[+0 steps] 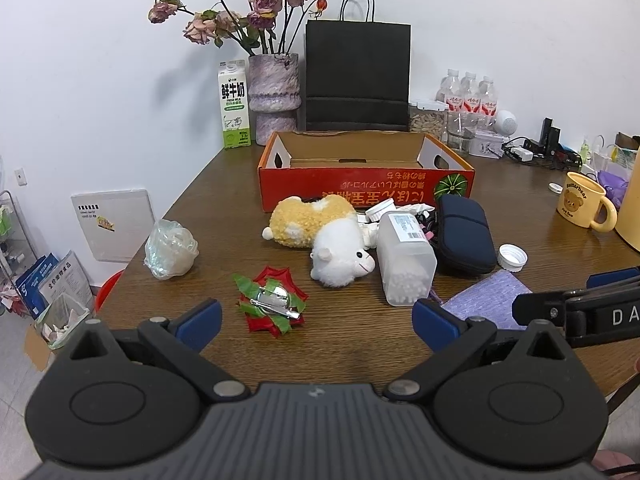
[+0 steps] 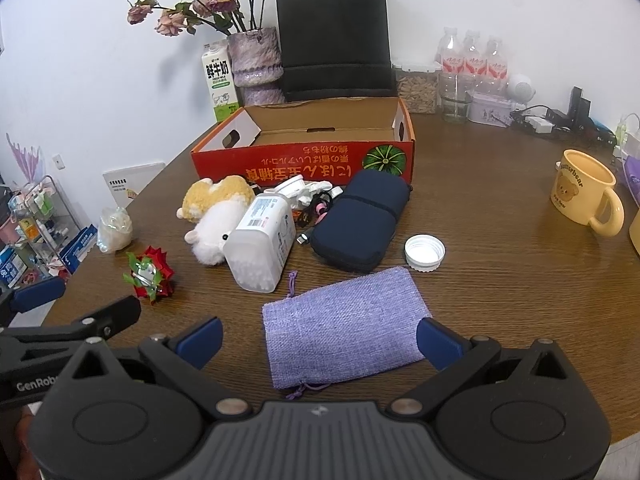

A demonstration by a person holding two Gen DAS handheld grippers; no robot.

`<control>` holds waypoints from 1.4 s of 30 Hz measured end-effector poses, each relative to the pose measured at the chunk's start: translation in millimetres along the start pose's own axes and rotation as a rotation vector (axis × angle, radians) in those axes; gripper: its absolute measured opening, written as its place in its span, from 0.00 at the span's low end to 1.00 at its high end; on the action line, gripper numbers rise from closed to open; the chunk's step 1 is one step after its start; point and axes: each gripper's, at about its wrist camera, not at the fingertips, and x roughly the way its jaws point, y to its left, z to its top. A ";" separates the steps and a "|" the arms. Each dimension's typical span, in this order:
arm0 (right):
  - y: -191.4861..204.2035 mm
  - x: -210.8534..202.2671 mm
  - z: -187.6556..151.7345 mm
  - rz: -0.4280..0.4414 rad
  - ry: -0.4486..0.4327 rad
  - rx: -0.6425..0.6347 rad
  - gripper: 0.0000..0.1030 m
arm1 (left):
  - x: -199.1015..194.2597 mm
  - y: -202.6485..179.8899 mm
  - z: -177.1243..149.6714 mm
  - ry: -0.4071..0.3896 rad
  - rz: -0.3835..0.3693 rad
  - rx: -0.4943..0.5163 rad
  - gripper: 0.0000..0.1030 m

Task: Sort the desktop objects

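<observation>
Left gripper (image 1: pixel 318 322): jaws spread wide, holding nothing, hovering over the near edge of the wooden worktop (image 1: pixel 520 216). A red-and-green ribbon bow (image 1: pixel 272 304) with a metal clip lies just ahead of its left finger.

Right gripper (image 2: pixel 320 340): jaws likewise wide apart and empty. A flat purple woven drawstring pouch (image 2: pixel 344 328) lies on the worktop between its two fingers; contact with either finger cannot be confirmed.

Items awaiting sorting sit clustered mid-worktop, in front of an open red cardboard box (image 1: pixel 366 184), whose interior appears bare. A yellow-and-white plush toy (image 1: pixel 320 236) lies on its side. Just right of it, a translucent container of cotton swabs (image 1: pixel 406 258) lies tipped over, touching the plush. A navy zip case (image 1: pixel 464 234) rests beside the container, with small cables and white items heaped between them and the box. A white bottle cap (image 1: pixel 512 257) lies apart to the right of the case. A crumpled clear plastic bag (image 1: pixel 170 250) sits near the left edge.

A yellow bear mug (image 2: pixel 586 196) stands upright, well apart at the right.
</observation>
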 end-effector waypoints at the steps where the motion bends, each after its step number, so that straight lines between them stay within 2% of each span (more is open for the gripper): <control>1: -0.2 0.7 -0.1 0.001 0.002 0.000 1.00 | 1.3 0.4 0.2 0.002 0.002 -0.001 1.00; 8: -3.5 10.7 0.7 0.014 0.029 0.010 1.00 | 11.0 4.3 -0.7 0.012 0.011 -0.014 1.00; 18: -16.2 33.2 -7.9 0.092 0.014 0.000 1.00 | 29.8 11.9 -9.5 0.003 0.028 -0.029 1.00; 28: -11.6 64.6 -23.2 0.069 0.000 -0.112 1.00 | 51.7 22.2 -19.6 0.027 0.027 -0.058 1.00; 34: -10.1 85.1 -24.7 0.068 -0.005 -0.133 1.00 | 69.2 27.1 -20.8 0.037 0.046 -0.062 1.00; 42: -6.4 100.7 -23.1 0.006 -0.051 -0.165 1.00 | 99.5 34.5 -13.7 0.044 0.084 -0.049 1.00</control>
